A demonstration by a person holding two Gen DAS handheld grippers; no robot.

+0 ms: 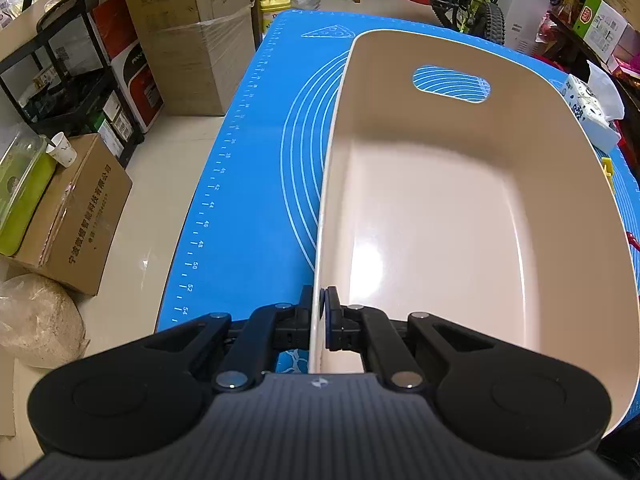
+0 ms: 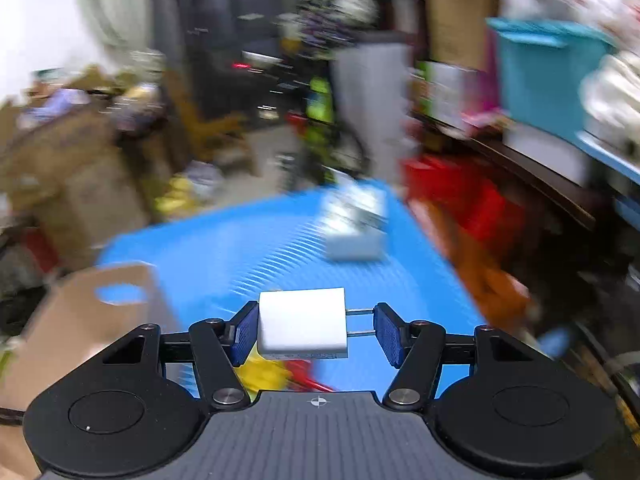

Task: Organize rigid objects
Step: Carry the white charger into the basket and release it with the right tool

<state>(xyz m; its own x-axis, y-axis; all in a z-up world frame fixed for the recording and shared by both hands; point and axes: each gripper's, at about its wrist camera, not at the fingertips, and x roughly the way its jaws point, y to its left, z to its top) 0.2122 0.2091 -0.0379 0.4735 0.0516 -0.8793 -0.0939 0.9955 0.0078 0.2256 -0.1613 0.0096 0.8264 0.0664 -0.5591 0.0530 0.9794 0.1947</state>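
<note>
Left tool [image 1: 320, 312]: clamped on the near rim of the beige bin [image 1: 440, 220], one pad outside the wall and one inside, steadying it.
Beige bin: stands on the blue mat [image 1: 248, 160] covering the worktop; its inside shows nothing in it, and a handle slot is cut in the far wall.
Right tool [image 2: 316, 330]: holds a white plug adapter [image 2: 302, 326] crosswise, one blue pad flat on the body, the other meeting the tips of the two metal prongs [image 2: 360, 322].
Adapter's place: in the air above the mat, with the bin low at the left of the right wrist view.
Step in hand: by my judgement, carrying the adapter over to the bin to drop it in.
Doing it well: the hold on thin prong tips looks easy to twist, so keep the wrist level and travel smoothly; clear the bin's rim before lowering, and part the pads only once the adapter is low inside.
Left tool's job: keep the rim pinched so the bin does not slide when the adapter lands.
Other items: a tissue pack [image 2: 354, 224] lies farther out on the mat; yellow and red pieces show beneath the right tool, too blurred to name.
</note>
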